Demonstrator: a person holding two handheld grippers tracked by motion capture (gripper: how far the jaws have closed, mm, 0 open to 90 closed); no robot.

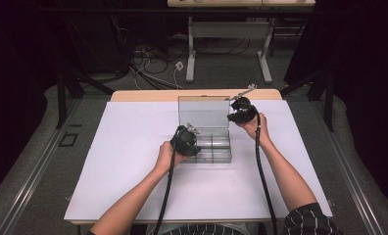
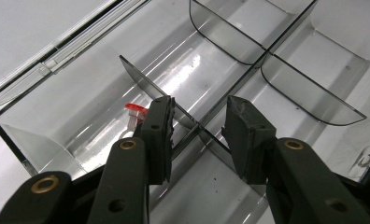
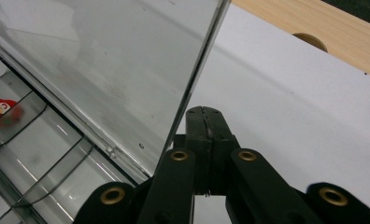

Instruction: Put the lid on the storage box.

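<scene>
Pictured from above: clear plastic compartment box (image 1: 205, 142) at the middle of the white table (image 1: 133, 161), lid (image 1: 203, 111) raised upright. Left tool (image 2: 199, 128) lowered into the box, jaws parted astride a thin divider (image 2: 141, 79), pads not seen pressing it. Small red-and-white piece (image 2: 135, 112) just beside the left pad. Right tool (image 3: 205, 122) at the lid's right edge, jaws pressed together, nothing seen between them.

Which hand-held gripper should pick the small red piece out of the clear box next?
Left. The left hand-held gripper has its jaws open inside the clear box, right beside the small red piece. The right hand-held gripper is shut at the raised lid edge.
</scene>
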